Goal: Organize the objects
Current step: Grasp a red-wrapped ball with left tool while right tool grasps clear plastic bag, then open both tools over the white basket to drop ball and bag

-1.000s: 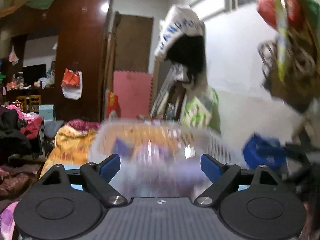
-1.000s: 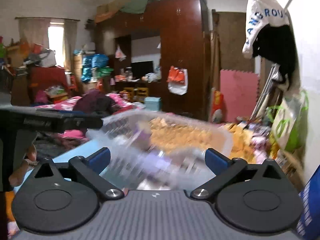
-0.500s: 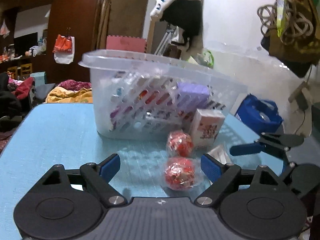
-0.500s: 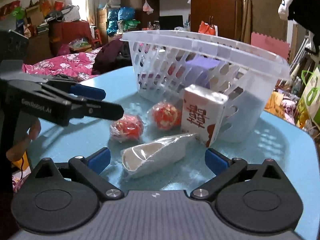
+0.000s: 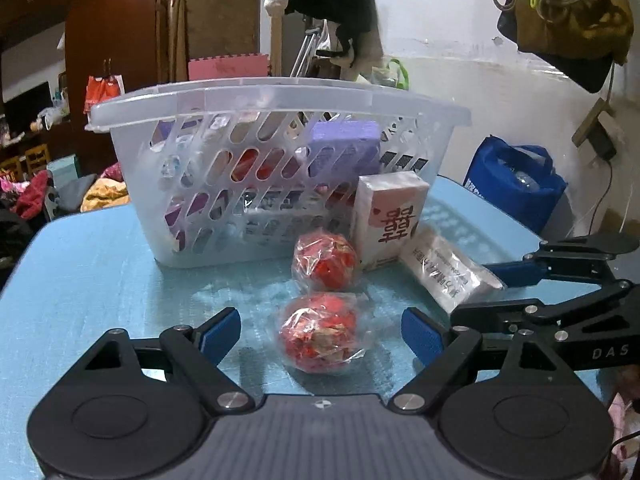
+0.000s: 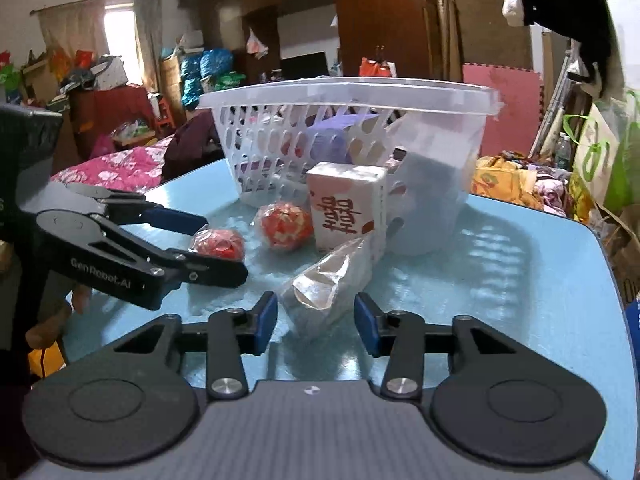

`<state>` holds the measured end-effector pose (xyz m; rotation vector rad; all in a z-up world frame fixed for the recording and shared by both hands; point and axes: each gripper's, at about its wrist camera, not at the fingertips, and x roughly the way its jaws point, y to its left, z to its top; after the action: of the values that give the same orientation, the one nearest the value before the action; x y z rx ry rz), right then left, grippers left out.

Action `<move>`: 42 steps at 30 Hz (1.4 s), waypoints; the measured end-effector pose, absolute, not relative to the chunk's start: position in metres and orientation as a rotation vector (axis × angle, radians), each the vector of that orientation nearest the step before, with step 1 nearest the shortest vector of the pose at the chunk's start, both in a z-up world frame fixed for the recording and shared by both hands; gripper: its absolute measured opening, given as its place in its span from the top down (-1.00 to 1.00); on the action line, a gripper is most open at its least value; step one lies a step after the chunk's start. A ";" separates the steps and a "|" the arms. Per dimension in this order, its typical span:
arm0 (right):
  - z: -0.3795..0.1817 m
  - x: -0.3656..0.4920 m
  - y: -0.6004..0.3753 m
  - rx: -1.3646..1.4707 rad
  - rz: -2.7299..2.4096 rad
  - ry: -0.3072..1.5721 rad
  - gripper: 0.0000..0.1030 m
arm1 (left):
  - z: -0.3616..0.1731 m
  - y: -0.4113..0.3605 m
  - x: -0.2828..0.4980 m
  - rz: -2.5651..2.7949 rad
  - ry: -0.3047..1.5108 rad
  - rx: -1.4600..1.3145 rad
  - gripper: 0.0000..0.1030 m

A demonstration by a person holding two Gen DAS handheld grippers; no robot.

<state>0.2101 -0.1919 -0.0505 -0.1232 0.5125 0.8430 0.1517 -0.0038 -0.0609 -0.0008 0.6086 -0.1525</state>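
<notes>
A clear plastic basket (image 5: 256,100) (image 6: 352,94) stands on the blue table and holds a purple box (image 5: 346,146) and other packs. In front of it lie two red wrapped balls (image 5: 320,334) (image 5: 325,261), a white carton with red characters (image 5: 390,220) (image 6: 346,210) and a clear plastic packet (image 5: 448,270) (image 6: 334,280). My left gripper (image 5: 322,330) is open around the nearer red ball (image 6: 218,243). My right gripper (image 6: 316,322) is open, its pads either side of the packet's near end.
The blue table (image 5: 80,280) ends close on the right (image 6: 592,320). A blue bag (image 5: 516,184) stands beyond the table edge. Clothes, bags and a dark wardrobe (image 6: 380,20) fill the room behind. The two grippers are close together.
Both grippers have come down and forward to the table. The left now straddles the near red ball; the right has narrowed around the packet's end.
</notes>
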 end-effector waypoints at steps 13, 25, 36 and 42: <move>-0.055 0.221 -0.183 -0.115 0.832 0.541 -0.02 | -0.063 -0.003 0.154 -0.181 0.622 -0.017 0.00; -0.050 0.196 -0.199 -0.065 0.780 0.355 0.05 | -0.057 0.001 0.141 -0.191 0.527 -0.026 0.00; -0.007 0.153 -0.201 -0.121 0.780 0.153 0.14 | -0.019 0.007 0.114 -0.161 0.344 -0.074 0.00; 0.051 0.184 -0.173 -0.157 0.774 0.113 0.19 | 0.064 0.026 0.160 -0.140 0.300 -0.153 0.00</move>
<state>0.1844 -0.1728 0.0511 -0.1573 0.1129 0.7743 0.1597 0.0257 0.0635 -0.1529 0.3000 -0.1402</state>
